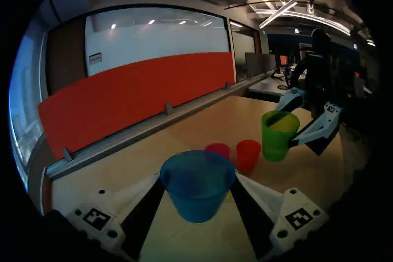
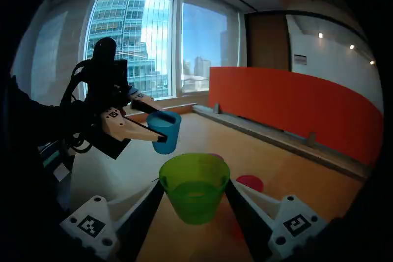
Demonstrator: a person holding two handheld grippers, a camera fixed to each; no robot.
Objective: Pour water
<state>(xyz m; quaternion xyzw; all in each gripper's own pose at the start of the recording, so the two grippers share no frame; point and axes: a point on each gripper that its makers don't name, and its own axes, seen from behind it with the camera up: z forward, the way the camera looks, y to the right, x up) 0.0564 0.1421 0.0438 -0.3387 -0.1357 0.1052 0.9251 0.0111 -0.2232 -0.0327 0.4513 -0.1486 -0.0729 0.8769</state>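
The left gripper (image 1: 198, 179) is clamped on the blue cup (image 1: 197, 202), which is seated upright between its fingers and held clear of the table (image 1: 196, 127). The near red cup (image 1: 217, 150) and the far red cup (image 1: 248, 155) stand on the table beyond it. The right gripper (image 2: 195, 184) is clamped on the green cup (image 2: 195, 207), level and upright, facing the blue cup.
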